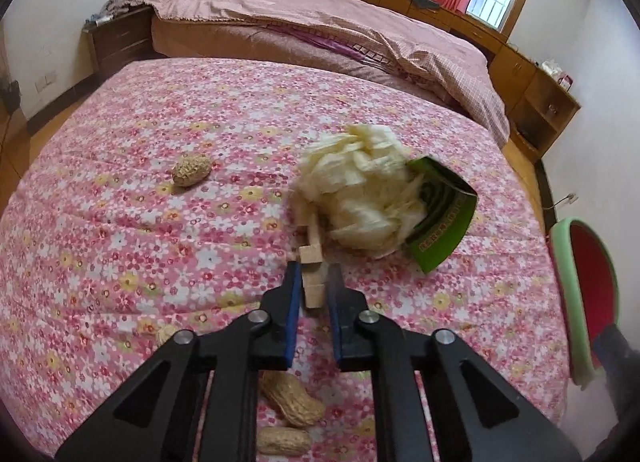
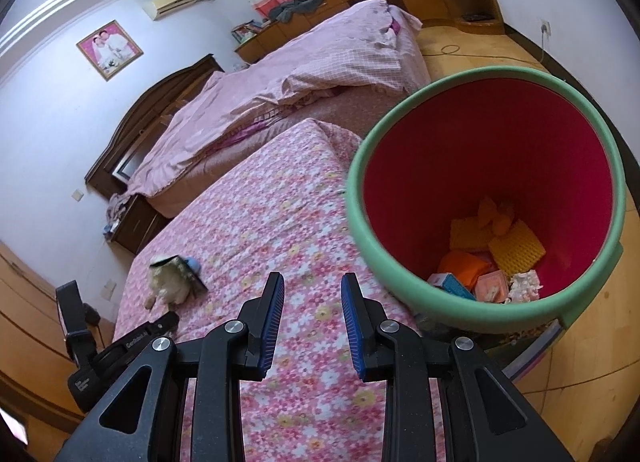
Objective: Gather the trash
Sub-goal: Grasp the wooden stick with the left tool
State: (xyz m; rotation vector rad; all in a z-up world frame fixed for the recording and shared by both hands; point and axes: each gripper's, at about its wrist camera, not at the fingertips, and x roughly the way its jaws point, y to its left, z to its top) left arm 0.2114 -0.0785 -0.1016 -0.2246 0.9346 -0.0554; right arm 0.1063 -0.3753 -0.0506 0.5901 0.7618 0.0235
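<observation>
Left wrist view: the left gripper (image 1: pixel 315 278) has its blue-padded jaws drawn close together around a small pale wooden stick (image 1: pixel 312 282), which they clamp above the pink floral bedspread (image 1: pixel 120 221). The stick's far end touches a crumpled wad of cream tissue (image 1: pixel 360 193), and a green printed wrapper (image 1: pixel 444 217) lies against the wad's right side. A single peanut shell (image 1: pixel 192 174) sits well apart to the far left. Two more peanuts (image 1: pixel 292 400) lie near the camera, partly hidden beneath the gripper body. At the right edge the green rim of the bin (image 1: pixel 568 302) shows, beside the bedspread.

Right wrist view: the right gripper (image 2: pixel 312 282) hangs over the bedspread (image 2: pixel 260 201) with its jaws held wide apart and nothing between them. The bin (image 2: pixel 360 213), green-rimmed and red inside, stands to the right, just beside the bed edge, with yellow, orange and pink scraps in its bottom. The tissue wad (image 2: pixel 168 282) lies far left, near the left gripper's black body (image 2: pixel 120 346)
</observation>
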